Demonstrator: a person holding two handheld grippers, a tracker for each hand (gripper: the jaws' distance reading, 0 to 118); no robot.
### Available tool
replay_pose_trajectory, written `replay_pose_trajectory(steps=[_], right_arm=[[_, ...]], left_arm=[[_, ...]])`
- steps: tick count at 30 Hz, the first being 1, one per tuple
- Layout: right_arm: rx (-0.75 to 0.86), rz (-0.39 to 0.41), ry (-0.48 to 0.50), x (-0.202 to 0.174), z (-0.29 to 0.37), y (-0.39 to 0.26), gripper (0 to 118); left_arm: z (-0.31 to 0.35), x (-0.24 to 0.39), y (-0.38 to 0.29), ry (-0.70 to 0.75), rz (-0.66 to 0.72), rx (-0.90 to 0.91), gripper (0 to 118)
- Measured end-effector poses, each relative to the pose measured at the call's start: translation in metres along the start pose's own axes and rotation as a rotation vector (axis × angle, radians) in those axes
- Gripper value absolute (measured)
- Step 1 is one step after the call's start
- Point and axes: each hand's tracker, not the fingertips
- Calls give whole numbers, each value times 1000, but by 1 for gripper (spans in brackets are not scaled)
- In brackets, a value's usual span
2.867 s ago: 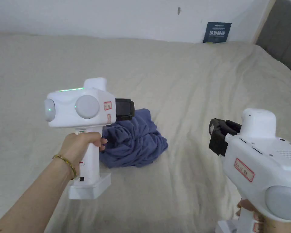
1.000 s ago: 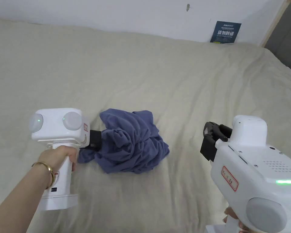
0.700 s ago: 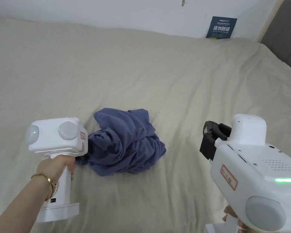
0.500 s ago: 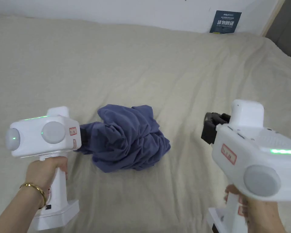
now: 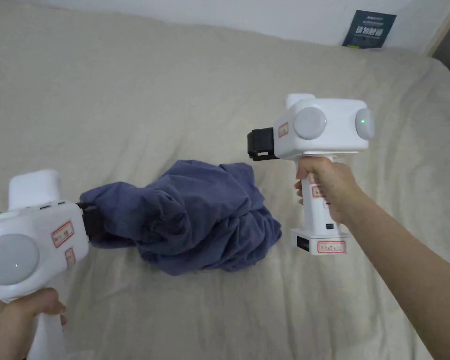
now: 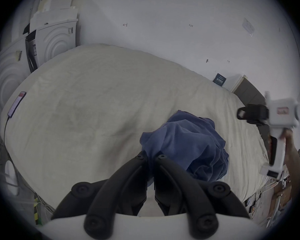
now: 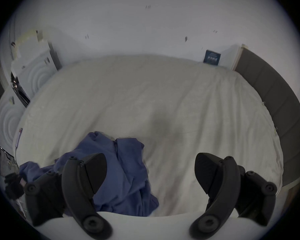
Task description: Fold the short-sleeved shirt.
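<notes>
1. Blue short-sleeved shirt (image 5: 196, 215) lies crumpled in a heap on the beige bed sheet (image 5: 172, 93), near the front edge of the bed, unfolded.
2. Left gripper (image 6: 151, 155): jaws pressed together, pinching a fold of the shirt's left edge; cloth runs between the tips in the left gripper view. In the head view that edge is drawn out leftward into the black jaws, off the heap.
3. Left hand (image 5: 13, 323) holds the white handle at the lower left corner.
4. Right gripper (image 7: 150, 171): jaws spread wide, nothing between them. In the head view it hovers above the shirt's far right side, not touching it, nose pointing left.
5. Right hand (image 5: 327, 187) wraps the handle, forearm coming in from the lower right.
6. Dark blue card (image 5: 369, 29) leans on the white wall at the bed's far edge.
7. Phone (image 6: 16, 103) lies on the sheet's far left, well apart from the shirt.
8. White foam panels (image 6: 55, 41) stand beside the bed.
</notes>
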Motion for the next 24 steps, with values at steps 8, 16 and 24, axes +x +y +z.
replay_pose_trajectory(steps=[8, 16, 24], right_arm=[[-175, -91, -43, -22, -95, 21, 108], [-211, -147, -4, -25, -135, 22, 50], [-124, -177, 117, -7, -86, 34, 14]], left_arm=[[-12, -16, -3, 5, 31, -35, 6], [-29, -25, -3, 24, 34, -61, 6], [-29, -34, 11, 31, 83, -31, 6]])
